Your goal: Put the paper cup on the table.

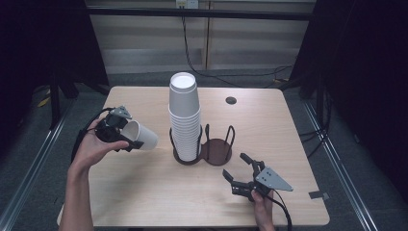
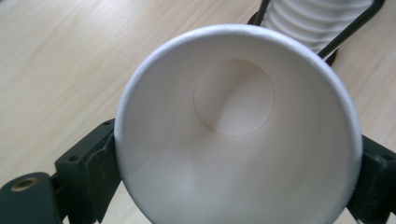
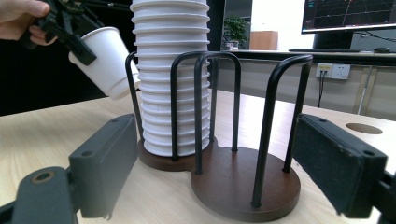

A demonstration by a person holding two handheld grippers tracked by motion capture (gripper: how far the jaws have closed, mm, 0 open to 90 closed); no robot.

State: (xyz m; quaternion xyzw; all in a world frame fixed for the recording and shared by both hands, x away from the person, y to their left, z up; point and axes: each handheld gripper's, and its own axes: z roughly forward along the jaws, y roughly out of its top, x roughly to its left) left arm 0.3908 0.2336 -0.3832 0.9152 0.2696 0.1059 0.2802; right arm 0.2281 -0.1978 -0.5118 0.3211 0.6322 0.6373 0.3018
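Left gripper (image 1: 126, 134) has its jaws closed across the rim of a single paper cup (image 1: 143, 136), left of centre in the high view, held clear above the desk (image 1: 144, 192). The cup lies tilted, base pointing toward the cup stack (image 1: 184, 118) in the two-bay wire holder (image 1: 216, 149).

My read: the cup goes either onto the stack or into the empty right bay. To do it well I would square the cup upright first, keep the squeeze light since the wall already looks dented in the left gripper view, and lower it between the wires.

Left hand (image 1: 94, 147) is raised, wrist bent inward. Right gripper (image 1: 239, 169) rests low in the lower right, jaws wide open, holding nothing, aimed at the holder.
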